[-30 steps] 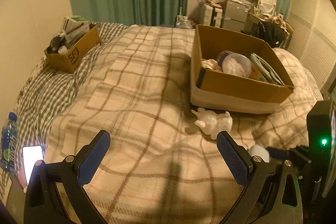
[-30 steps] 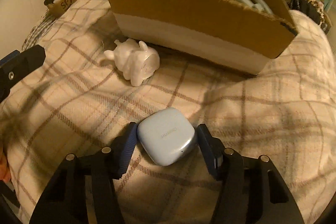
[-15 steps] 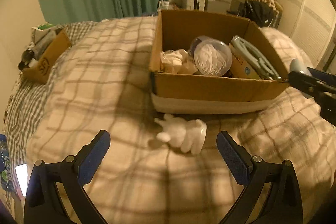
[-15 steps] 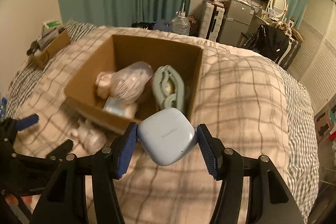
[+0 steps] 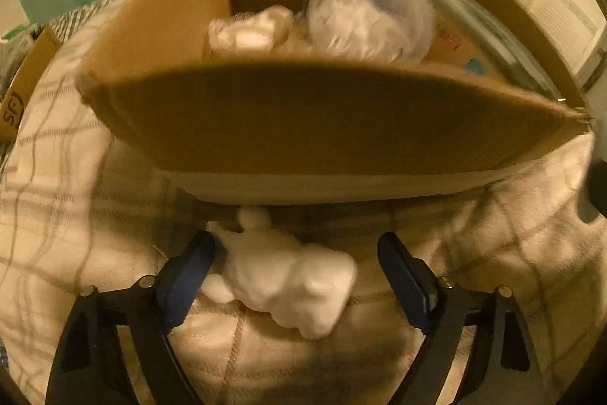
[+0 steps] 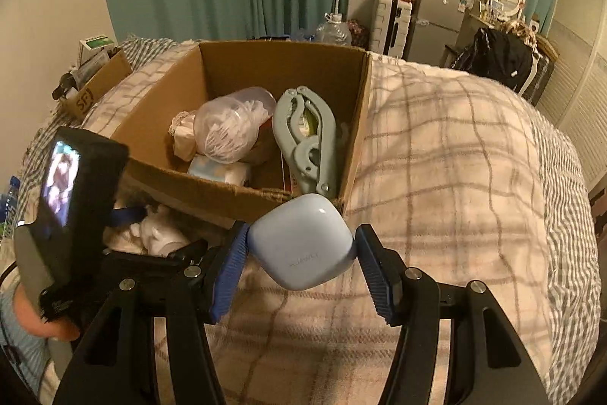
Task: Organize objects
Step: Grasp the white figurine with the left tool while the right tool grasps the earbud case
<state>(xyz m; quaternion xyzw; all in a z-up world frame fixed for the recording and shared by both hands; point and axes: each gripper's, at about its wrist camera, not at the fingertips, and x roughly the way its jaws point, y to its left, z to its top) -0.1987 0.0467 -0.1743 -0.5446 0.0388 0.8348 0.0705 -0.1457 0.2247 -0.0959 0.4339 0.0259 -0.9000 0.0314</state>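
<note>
My right gripper (image 6: 301,253) is shut on a pale blue earbud case (image 6: 301,247) and holds it in the air, just in front of the near corner of a cardboard box (image 6: 360,124). My left gripper (image 5: 294,268) is open, low on the blanket, with a white animal figurine (image 5: 288,281) lying between its fingers against the box's front wall (image 5: 322,124). The left finger touches or nearly touches the figurine. The figurine also shows in the right wrist view (image 6: 157,230), beside the left gripper's body (image 6: 76,192).
The box holds a clear plastic tub (image 6: 231,128), a white bundle (image 5: 250,29), a blue-grey clamp tool (image 6: 307,139) and a tissue pack (image 6: 220,171). A smaller cardboard box (image 6: 96,84) sits far left on the plaid-blanketed bed (image 6: 455,158). Furniture stands beyond the bed.
My left gripper has dropped forward to the box's front wall, so the figurine now lies between its fingers. My right gripper, still holding the case, has come closer to the box.
</note>
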